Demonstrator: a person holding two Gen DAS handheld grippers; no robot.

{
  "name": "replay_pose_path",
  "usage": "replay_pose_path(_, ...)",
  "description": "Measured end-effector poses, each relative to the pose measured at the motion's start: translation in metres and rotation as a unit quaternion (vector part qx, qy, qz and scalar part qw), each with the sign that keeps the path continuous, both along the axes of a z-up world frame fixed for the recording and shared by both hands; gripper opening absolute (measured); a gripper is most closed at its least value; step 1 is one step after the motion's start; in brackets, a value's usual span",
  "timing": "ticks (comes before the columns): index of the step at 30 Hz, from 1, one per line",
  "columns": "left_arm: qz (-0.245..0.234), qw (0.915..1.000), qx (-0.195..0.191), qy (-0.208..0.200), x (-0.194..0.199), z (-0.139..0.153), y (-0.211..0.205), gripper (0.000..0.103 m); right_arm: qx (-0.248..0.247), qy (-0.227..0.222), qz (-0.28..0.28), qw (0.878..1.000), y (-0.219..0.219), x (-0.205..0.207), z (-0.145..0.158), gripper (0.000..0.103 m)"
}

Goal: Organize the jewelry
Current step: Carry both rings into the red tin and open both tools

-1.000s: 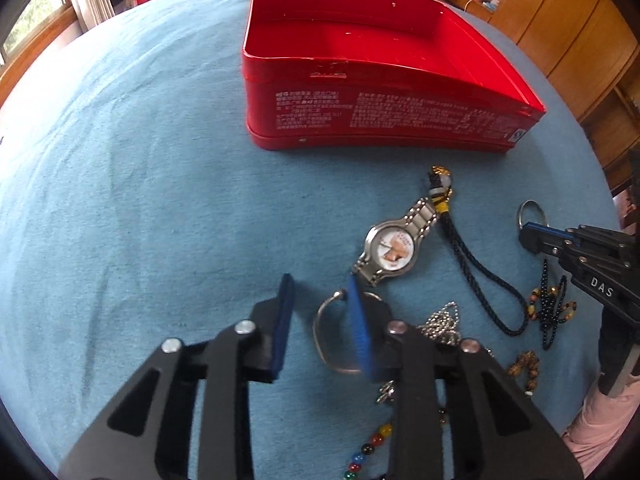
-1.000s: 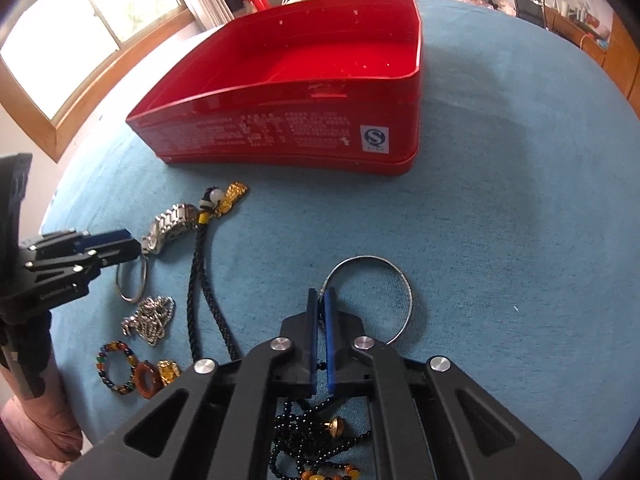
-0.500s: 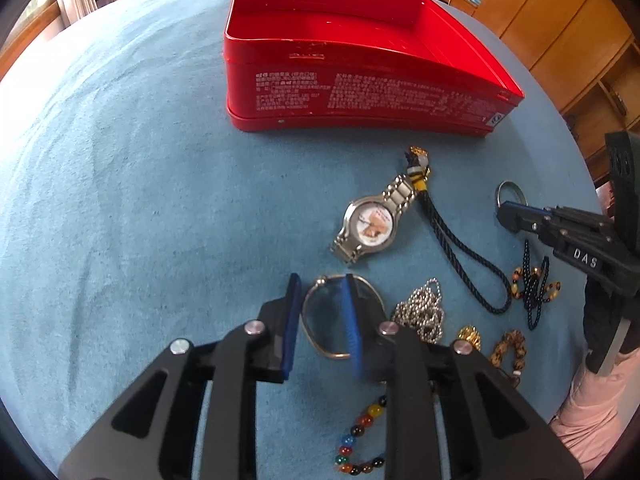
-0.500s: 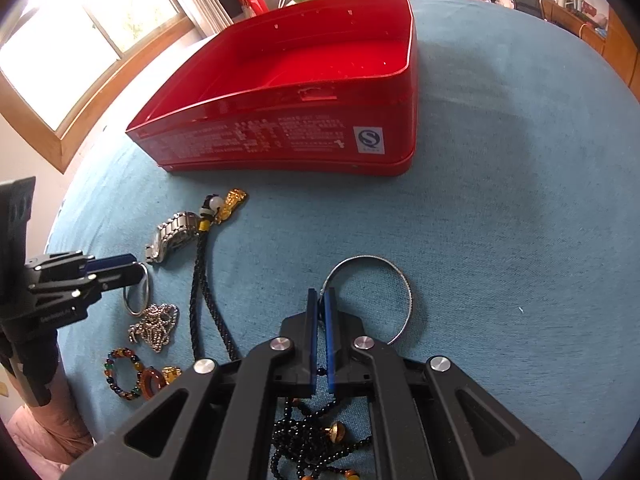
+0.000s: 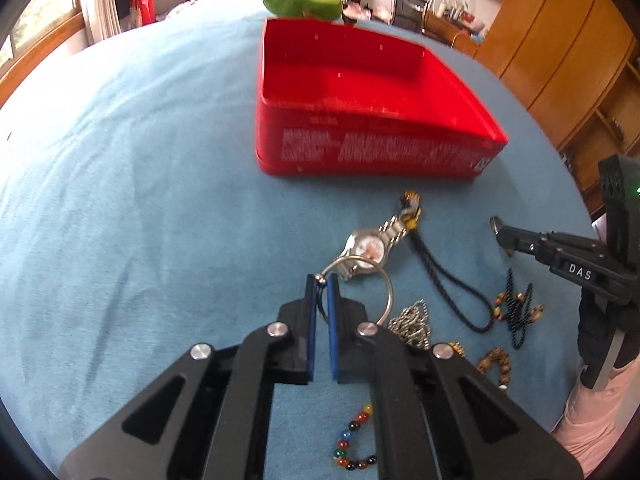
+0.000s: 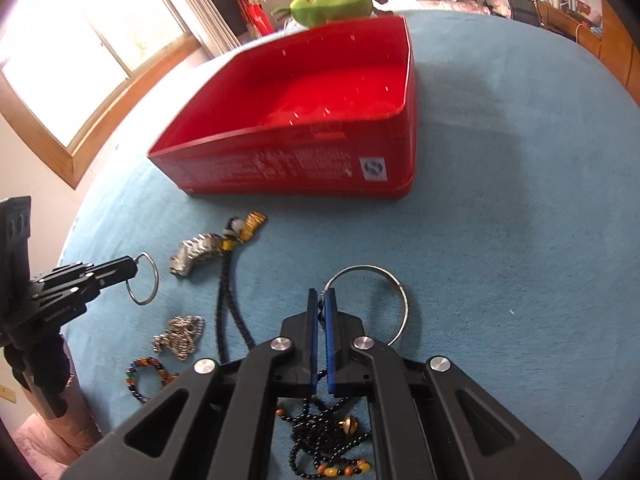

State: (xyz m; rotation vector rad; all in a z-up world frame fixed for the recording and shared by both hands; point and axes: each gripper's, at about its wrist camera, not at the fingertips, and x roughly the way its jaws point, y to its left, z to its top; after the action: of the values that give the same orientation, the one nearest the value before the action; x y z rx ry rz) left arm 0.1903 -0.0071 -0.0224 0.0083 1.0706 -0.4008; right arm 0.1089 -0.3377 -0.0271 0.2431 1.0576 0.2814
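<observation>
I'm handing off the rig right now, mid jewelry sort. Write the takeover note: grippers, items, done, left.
Left gripper: shut on a thin silver bangle, lifted off the cloth.
Right gripper: shut on a larger silver bangle.
Red tin: open, nothing visible inside.
On the blue cloth: watch, black cord necklace, silver chain, black bead strand, multicolour bead bracelet, brown bead bracelet.
Done: both bangles gripped.
Left: drop both in the tin, then everything else.

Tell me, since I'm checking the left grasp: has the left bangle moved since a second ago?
Yes. The left gripper shut on the bangle and lifted it; it now overlaps the watch.
</observation>
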Motion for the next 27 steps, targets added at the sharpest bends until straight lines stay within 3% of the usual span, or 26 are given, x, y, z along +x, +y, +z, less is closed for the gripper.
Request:
replay_pose_path(5, -0.007, 0.9997, -0.020, -0.014, -0.008, 0.024, 0.006, 0.003, 0.020, -0.015, 0.003, 1.000, -0.004, -0.004, 0.014, 0.003)
replay_pose_path(17, -0.015, 0.9984, -0.030, -0.046, 0.038, 0.067, -0.020, 0.003, 0.040, -0.067, -0.001, 0.997, -0.011, -0.002, 0.062, 0.003)
replay_pose_path(22, -0.009, 0.9977, -0.035, -0.056, 0.069, 0.079, -0.036, 0.003, 0.048, -0.094, -0.004, 0.994, -0.009, 0.026, 0.093, 0.003)
replay_pose_path(27, 0.004, 0.9982, -0.031, -0.050, 0.108, 0.073, -0.054, 0.003, 0.049, -0.104, 0.007, 0.993, 0.006, 0.072, 0.105, 0.003)
